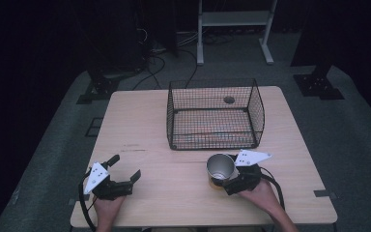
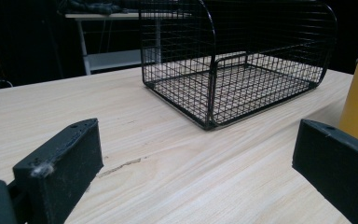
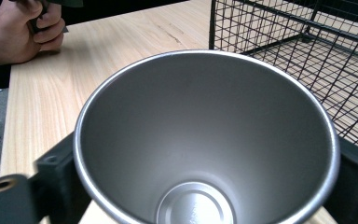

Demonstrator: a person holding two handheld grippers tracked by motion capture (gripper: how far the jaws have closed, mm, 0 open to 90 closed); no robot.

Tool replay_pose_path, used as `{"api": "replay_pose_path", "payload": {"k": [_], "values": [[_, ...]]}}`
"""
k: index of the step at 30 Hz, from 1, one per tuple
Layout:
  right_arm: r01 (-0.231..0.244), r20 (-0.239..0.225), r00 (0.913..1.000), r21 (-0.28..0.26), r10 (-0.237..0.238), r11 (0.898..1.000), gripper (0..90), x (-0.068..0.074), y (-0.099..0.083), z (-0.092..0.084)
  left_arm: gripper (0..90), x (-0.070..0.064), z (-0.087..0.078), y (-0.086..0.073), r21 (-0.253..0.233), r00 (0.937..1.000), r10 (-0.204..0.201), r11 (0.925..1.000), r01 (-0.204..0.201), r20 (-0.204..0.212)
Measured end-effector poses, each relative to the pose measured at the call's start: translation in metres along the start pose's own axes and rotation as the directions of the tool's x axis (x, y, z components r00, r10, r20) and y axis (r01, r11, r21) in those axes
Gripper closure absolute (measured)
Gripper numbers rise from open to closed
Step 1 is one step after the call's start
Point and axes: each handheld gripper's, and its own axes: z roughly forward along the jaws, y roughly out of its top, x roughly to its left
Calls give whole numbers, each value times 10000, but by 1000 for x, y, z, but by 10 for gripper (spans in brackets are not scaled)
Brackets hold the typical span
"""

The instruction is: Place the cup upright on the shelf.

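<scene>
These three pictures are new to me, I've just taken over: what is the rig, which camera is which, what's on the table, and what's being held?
A person holds a hand-held two-jaw gripper in each hand. The high view looks down on the wooden table; the other two cameras ride on the grippers. The left gripper rests near the table's front left, jaws wide apart with nothing between them. The right gripper has a jaw on each side of a metal cup, yellow outside and empty inside; it appears clamped. Behind the cup stands an empty black wire basket.
</scene>
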Motion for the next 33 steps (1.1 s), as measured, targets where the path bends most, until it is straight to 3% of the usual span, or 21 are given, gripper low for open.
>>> {"api": "replay_pose_path", "payload": {"k": [2,13,33], "values": [[10,-106,9999,-43,-11,10000,119,0,0,0,8,0,0,0,-4,10000,2,10000,-2,-3],[-39,-110,9999,42,40,10000,121,-1,0,-2,9,0,0,0,-3,10000,9,10000,-9,-9],[-344,-305,9989,74,346,9994,122,-18,14,-22,8,0,0,0,-2,10000,25,10000,-25,-22]]}}
